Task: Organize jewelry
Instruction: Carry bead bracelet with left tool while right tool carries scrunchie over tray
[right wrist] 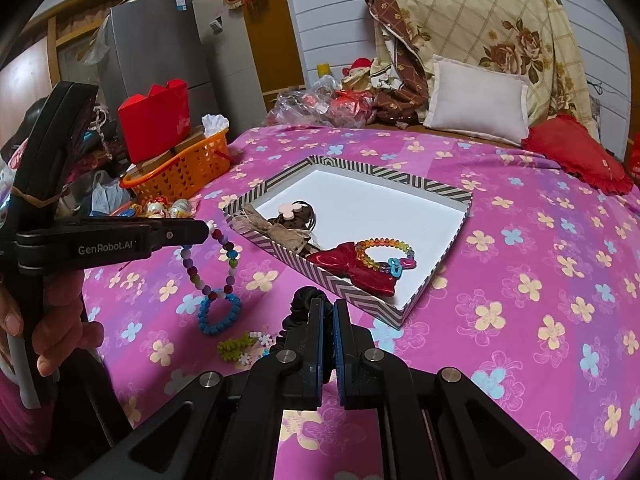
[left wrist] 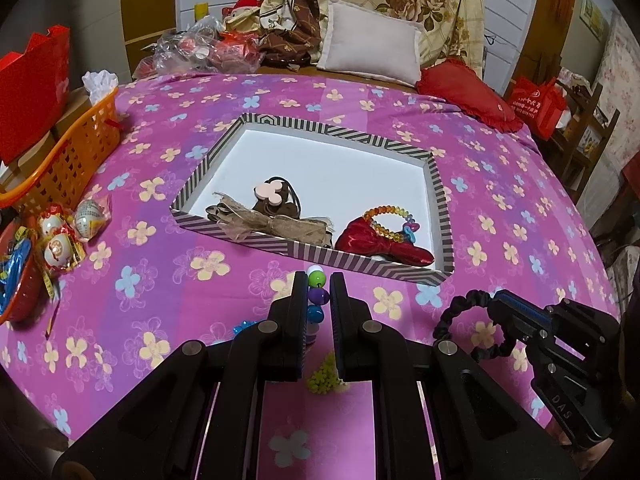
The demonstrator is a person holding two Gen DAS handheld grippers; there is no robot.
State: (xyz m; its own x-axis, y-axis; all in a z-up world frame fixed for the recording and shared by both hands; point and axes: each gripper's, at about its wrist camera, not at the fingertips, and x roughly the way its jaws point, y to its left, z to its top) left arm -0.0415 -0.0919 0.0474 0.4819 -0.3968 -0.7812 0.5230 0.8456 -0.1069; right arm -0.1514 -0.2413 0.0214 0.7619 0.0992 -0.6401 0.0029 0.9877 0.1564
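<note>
Both grippers held jewelry just short of the tray's near edge.

My left gripper (left wrist: 319, 292) was clamped on the bead string (right wrist: 208, 268) — it hung straight down in a long loop, its blue heart (right wrist: 219, 314) touching the bedspread (right wrist: 520, 320). My right gripper (right wrist: 328, 312) was shut on the black scrunchie (left wrist: 472, 330), whose ring stood off to its left side. The tray (left wrist: 438, 184) lay just ahead, its far half bare; open bedspread lay to the right.
</note>
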